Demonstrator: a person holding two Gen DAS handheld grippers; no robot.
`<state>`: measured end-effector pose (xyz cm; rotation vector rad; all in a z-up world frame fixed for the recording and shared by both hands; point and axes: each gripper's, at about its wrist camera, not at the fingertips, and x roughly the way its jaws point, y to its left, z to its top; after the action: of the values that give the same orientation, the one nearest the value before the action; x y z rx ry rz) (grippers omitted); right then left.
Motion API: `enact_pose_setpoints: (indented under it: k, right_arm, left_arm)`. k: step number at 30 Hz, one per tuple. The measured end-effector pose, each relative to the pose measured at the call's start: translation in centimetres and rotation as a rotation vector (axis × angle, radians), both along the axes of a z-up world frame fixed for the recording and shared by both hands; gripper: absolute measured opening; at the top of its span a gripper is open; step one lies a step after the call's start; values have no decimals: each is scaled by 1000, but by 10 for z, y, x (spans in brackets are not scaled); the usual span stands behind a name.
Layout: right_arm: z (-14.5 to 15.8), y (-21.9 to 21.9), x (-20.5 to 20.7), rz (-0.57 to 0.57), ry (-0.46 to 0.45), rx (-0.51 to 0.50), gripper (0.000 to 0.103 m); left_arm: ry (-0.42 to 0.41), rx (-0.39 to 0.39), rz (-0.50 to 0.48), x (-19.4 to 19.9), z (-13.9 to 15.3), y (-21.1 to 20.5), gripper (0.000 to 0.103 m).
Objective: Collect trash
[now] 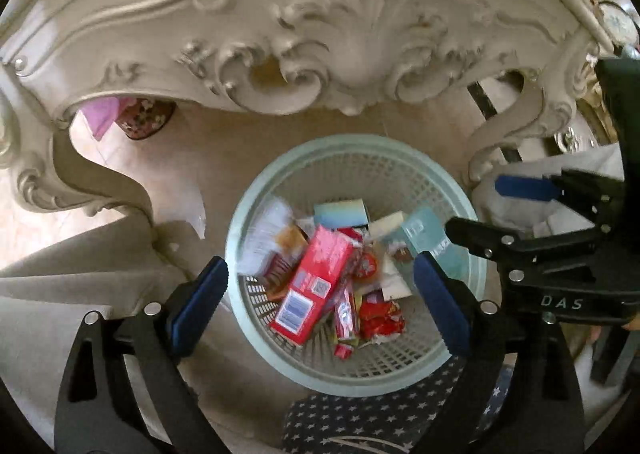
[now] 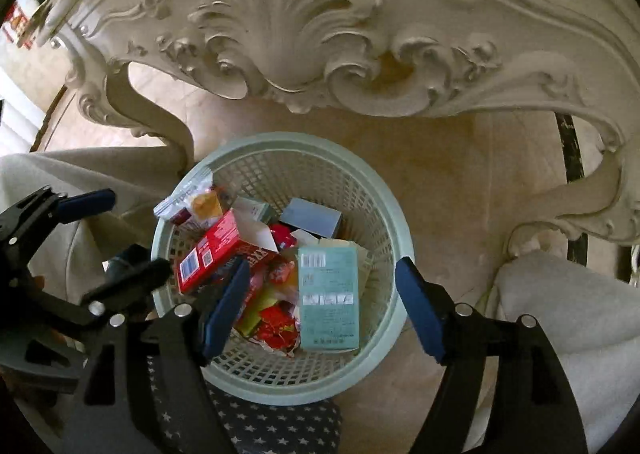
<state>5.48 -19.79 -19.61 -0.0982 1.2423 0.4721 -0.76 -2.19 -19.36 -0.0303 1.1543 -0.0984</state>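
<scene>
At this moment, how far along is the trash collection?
Done: the basket already holds a red box, a teal box and wrappers. In hand: nothing; left gripper and right gripper stand open above it. Left: no loose trash shows on the floor.

A furnished home room: an ornate carved cream table (image 2: 320, 33) stands on polished stone floor (image 2: 480, 173) (a plastic wastebasket (image 2: 384, 189) sits below).
</scene>
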Motion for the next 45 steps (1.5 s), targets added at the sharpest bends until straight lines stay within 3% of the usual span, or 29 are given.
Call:
enact_pose_setpoints:
  k: [3,4,5,16,24,45]
  right_arm:
    - [15,-9,-12,-34,-3,33,72]
    - [20,-10,-18,-48,2,42,81]
    - [22,-16,-25,-64,1,48,83]
    - [87,-32,-42,-141,-71,56,83]
    - [113,-38,-53,-175,-125,61,83]
    - [116,-39,-54,-182,-139,38,83]
  left_arm:
    - [-34,-15,44,-4,18,1,91]
    - [-41,-14,53,-6,24,2,91]
    - [-53,-11,62,-7,30,2,91]
    - [-138,2,128,-14,101,3,91]
    - [-203,8,113,-25,138,-7,91]
    - [-195,6,113,-25,142,-5,91]
